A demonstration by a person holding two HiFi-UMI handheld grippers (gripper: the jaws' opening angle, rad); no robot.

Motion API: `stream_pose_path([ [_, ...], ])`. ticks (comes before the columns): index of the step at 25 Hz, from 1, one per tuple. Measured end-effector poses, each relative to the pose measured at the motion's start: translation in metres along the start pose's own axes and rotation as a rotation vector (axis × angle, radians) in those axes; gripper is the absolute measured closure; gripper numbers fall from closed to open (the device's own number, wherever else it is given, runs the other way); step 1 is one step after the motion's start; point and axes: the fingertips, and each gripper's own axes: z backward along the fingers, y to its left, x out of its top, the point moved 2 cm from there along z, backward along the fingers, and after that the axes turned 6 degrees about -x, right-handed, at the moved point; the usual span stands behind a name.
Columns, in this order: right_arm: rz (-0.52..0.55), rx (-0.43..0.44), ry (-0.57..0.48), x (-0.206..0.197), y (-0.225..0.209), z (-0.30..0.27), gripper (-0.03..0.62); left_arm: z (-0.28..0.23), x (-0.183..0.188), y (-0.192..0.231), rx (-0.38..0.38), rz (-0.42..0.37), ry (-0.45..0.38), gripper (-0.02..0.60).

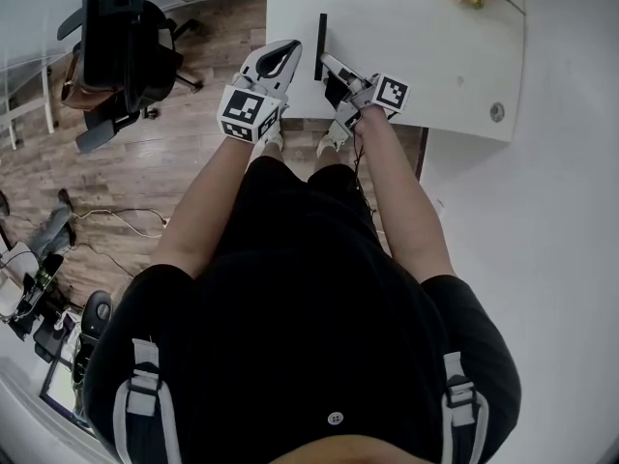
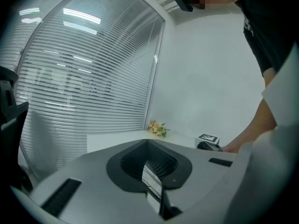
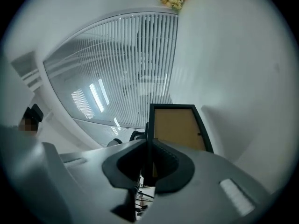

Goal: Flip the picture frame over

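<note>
by table [image 1: 416, 46] edge, r gripper [image 1: 327, 66] jaws clamp frame [image 1: 321, 35] upright.

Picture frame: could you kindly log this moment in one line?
picture frame: on edge; right gripper: shut on it; left gripper: shut, empty

right claw [image 1: 330, 67] on picture frame [image 1: 322, 32] (edge-on), left claw [image 1: 282, 56] beside

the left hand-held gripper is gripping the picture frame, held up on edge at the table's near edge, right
Not quite: it is the right hand-held gripper that grips the picture frame, as the right gripper view shows. The frame is up on edge at the table's near edge.
</note>
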Motion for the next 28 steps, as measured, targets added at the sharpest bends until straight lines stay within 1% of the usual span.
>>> stream_pose_path([
  [8,-0.096,0.080,-0.031,-0.002,0.003,0.002,0.545,0.005,0.000,-0.006,0.003,0.013,0.007,0.575],
  [14,-0.112,0.094,0.007,-0.004,0.001,0.006,0.545,0.004,-0.001,-0.012,-0.002,0.021,0.010,0.575],
  [19,-0.080,0.087,0.044,0.002,-0.011,0.003,0.543,-0.004,-0.013,-0.008,-0.005,0.021,0.026,0.575],
  [28,-0.051,0.058,0.066,0.003,0.003,0.012,0.539,0.002,0.001,-0.018,-0.021,0.016,0.018,0.575],
])
